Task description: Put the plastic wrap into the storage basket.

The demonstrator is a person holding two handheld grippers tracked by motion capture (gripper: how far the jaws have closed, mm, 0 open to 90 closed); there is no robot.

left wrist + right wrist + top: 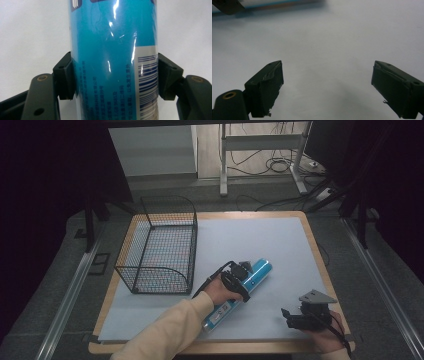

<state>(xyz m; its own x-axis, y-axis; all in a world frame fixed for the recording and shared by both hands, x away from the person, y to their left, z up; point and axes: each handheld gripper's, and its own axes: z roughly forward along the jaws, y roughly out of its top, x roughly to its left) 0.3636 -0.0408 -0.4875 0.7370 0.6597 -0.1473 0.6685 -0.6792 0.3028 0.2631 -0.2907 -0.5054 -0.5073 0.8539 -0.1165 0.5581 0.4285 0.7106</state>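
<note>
The blue tube [243, 286] lies slantwise on the pale mat [250, 240] near the middle of the table [312, 245], its far end pointing up and to the right in the high view. The left gripper [239, 281] sits over its middle and is clamped on it: in the left gripper view both black pads press against the sides of the tube [112, 62], one on each flank. The wrapper is glossy blue film with a white panel carrying a dark blue barcode [147, 82] beside the right pad; rows of small print run down the blue part but are too fine to read, and a scrap of white lettering on a dark patch at the top edge is cut off.

The right gripper [295, 317] rests near the front right corner of the mat, well apart from the tube, its jaws spread wide over bare mat with nothing between them.

A black wire basket [157, 245] stands on the left part of the mat, apart from the tube, with open mat between them
</note>
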